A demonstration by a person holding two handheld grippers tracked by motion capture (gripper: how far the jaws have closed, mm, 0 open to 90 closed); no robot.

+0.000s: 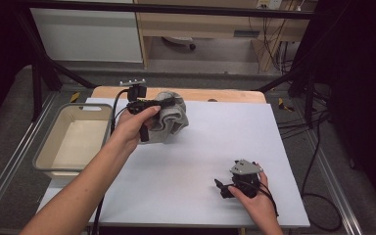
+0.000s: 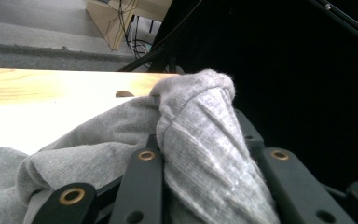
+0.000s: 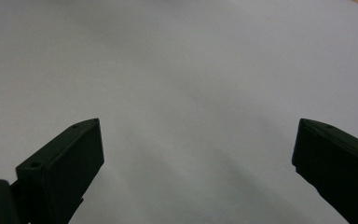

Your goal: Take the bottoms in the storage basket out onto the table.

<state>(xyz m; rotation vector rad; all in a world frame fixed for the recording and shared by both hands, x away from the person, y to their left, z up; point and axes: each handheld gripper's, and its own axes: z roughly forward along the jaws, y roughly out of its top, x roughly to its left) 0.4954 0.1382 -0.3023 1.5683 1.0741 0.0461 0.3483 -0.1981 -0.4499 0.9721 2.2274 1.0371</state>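
Grey knit cloth [image 1: 171,117] hangs bunched from the left tongs [image 1: 169,104] in the high view, lifted off the far part of the white table [image 1: 200,161], with a beige plastic bin [image 1: 73,139] just beside that hand; I judge the carry is under way, and the next move calls for swinging the bundle over the bin before letting go. The right tongs [image 1: 221,188] rest idle, well apart from the cloth. In the left gripper view the jaws pinch a thick ribbed fold of the soft, fuzzy cloth [image 2: 200,140]. In the right gripper view the black jaws stand wide over smooth, bare table [image 3: 191,84].
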